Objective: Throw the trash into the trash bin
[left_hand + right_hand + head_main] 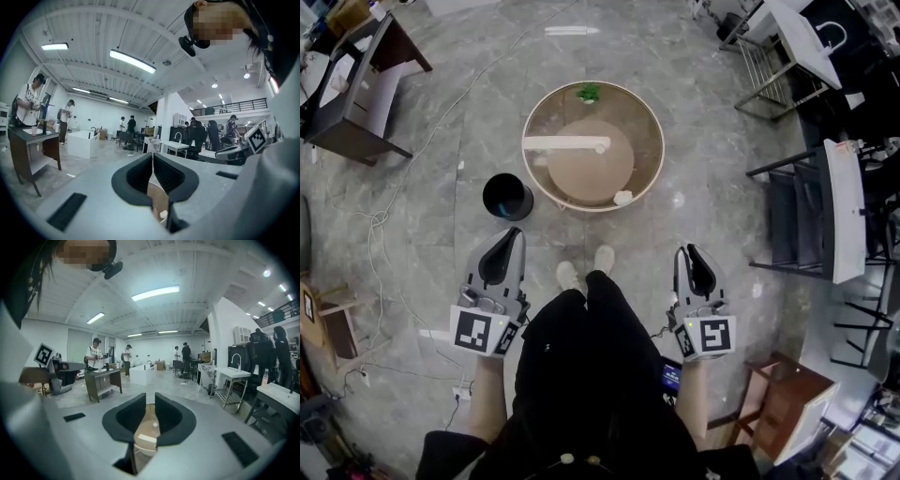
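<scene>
Grey floor (pixel 441 122), round table (pixel 642 131) beside black bin (pixel 507 196)

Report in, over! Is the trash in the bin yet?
Left tool shut, empty; right tool slightly open, empty. Not binned: white strip, green scrap, white wad, all on table. Bin beside table, nothing blocking it. Over.

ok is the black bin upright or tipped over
Upright. The head view looks straight down into the round open mouth of the black bin, standing on the floor beside the round table.
</scene>
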### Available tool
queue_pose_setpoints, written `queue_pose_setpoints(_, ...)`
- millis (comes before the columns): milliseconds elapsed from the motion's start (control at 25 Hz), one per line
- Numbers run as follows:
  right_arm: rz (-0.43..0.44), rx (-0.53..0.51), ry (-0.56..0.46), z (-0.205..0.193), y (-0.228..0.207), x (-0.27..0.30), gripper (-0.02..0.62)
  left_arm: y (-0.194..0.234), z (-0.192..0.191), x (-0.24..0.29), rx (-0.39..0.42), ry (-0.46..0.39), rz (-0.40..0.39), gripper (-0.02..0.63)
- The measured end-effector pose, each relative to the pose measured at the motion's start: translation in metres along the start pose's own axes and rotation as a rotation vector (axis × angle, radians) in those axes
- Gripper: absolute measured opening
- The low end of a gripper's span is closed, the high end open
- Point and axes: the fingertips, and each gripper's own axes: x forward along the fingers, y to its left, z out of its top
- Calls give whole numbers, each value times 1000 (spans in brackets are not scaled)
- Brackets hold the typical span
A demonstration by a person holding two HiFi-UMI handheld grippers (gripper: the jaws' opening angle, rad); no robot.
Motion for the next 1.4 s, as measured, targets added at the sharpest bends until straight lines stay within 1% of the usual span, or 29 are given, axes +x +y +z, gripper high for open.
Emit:
queue_pose_setpoints(160,38,-65,100,-28,-2,25,92,9,-5,4,-13,21,21,14)
queue_pose_setpoints(240,50,-104,172,-39,-5,42,113,15,-6,9,-28,22,32,14)
queue_pose_setpoints(320,86,-145,198,-57,-10,61,141,20,-5,18,-38,17,48,14)
queue_pose_setpoints(400,121,-174,219,-76,-17,81,155,24,-4,32,-37,17,70,14)
queue_pose_setpoints(520,159,-197,283,-96,-29,106,152,28,-6,59,-60,37,95,14)
queue_pose_setpoints(680,238,-183,369,-124,-39,142,150,37,-26,98,-138,103,99,14)
queue_pose_setpoints(840,323,-114,474,-165,-44,176,163,41,-52,131,-190,189,88,20)
queue_pose_setpoints(920,353,-94,529,-189,-46,193,163,43,-67,144,-227,225,78,61)
queue_pose_setpoints(1000,373,-95,586,-214,-47,209,164,45,-83,153,-255,262,69,93)
queue_pose_setpoints(1080,381,-97,640,-238,-47,222,166,47,-102,159,-268,307,58,110)
queue_pose_setpoints(1240,372,-84,741,-289,-54,241,164,46,-146,173,-275,392,30,150)
queue_pose_setpoints(1400,351,-57,822,-330,-60,257,166,44,-184,188,-287,457,2,155)
